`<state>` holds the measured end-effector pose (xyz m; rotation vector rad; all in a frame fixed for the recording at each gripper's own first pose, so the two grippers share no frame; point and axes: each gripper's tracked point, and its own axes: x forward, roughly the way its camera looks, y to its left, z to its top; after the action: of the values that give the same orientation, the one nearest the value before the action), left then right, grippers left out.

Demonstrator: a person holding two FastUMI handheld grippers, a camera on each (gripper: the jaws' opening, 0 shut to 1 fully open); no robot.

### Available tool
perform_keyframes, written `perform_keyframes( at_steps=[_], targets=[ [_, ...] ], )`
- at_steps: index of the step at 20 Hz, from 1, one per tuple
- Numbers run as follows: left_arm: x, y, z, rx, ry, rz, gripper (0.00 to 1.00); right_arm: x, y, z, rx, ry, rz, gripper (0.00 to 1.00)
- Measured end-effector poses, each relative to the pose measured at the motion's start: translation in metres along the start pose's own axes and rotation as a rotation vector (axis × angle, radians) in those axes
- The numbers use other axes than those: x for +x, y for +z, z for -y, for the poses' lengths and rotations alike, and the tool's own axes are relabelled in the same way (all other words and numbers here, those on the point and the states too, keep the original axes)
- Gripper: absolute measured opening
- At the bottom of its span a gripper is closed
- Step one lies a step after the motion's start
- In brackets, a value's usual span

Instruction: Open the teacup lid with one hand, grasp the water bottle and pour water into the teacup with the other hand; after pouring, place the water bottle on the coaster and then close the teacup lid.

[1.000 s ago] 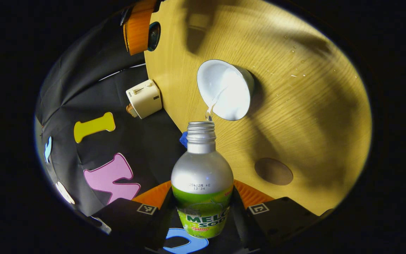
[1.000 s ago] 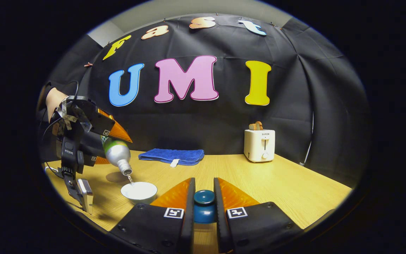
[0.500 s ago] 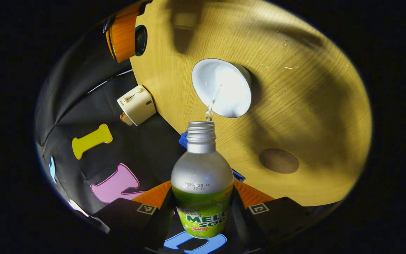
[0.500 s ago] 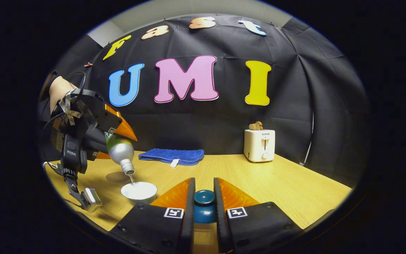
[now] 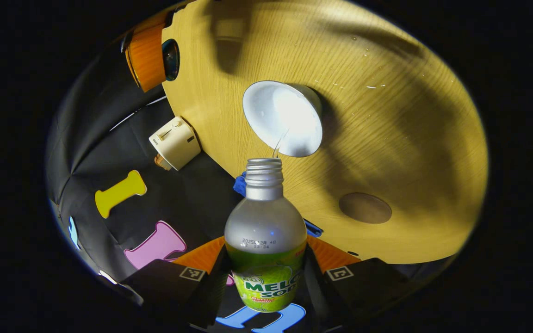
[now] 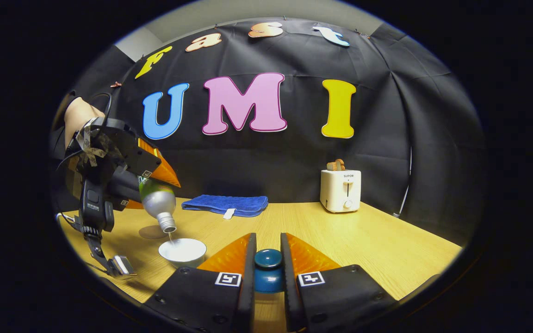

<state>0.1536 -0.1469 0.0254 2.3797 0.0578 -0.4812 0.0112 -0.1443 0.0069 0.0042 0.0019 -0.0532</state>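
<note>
In the left gripper view, the left gripper (image 5: 266, 273) pinches a silver metal water bottle with a green label (image 5: 265, 240) between both fingers, its open neck tipped down over the white round teacup (image 5: 281, 118). A thin stream of water (image 5: 279, 143) runs from the bottle mouth into the cup. The cup stands on the pale wooden table (image 5: 387, 138), well in from the edges, with bare wood around it. A round brown coaster (image 5: 365, 208) lies near the cup, apart from it. The bottle hides most of a blue folded cloth (image 5: 240, 185). A cream toaster (image 5: 175, 142) stands close to the table's edge.

In the right gripper view, the right gripper (image 6: 268, 273) is pressed onto the dark teal knob of the teacup lid (image 6: 267, 266); the rest of the lid is hidden by the fingers. Farther left, the other gripper tilts the bottle above the cup. Open tabletop stretches to the right.
</note>
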Motion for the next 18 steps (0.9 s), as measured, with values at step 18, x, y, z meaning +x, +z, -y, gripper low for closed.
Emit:
perform_keyframes(
  at_steps=[18],
  targets=[
    [-0.0093, 0.0016, -0.0075, -0.142, 0.072, 0.043, 0.79, -0.0006, 0.0009, -0.0013, 0.002, -0.002, -0.001, 0.3]
  ],
)
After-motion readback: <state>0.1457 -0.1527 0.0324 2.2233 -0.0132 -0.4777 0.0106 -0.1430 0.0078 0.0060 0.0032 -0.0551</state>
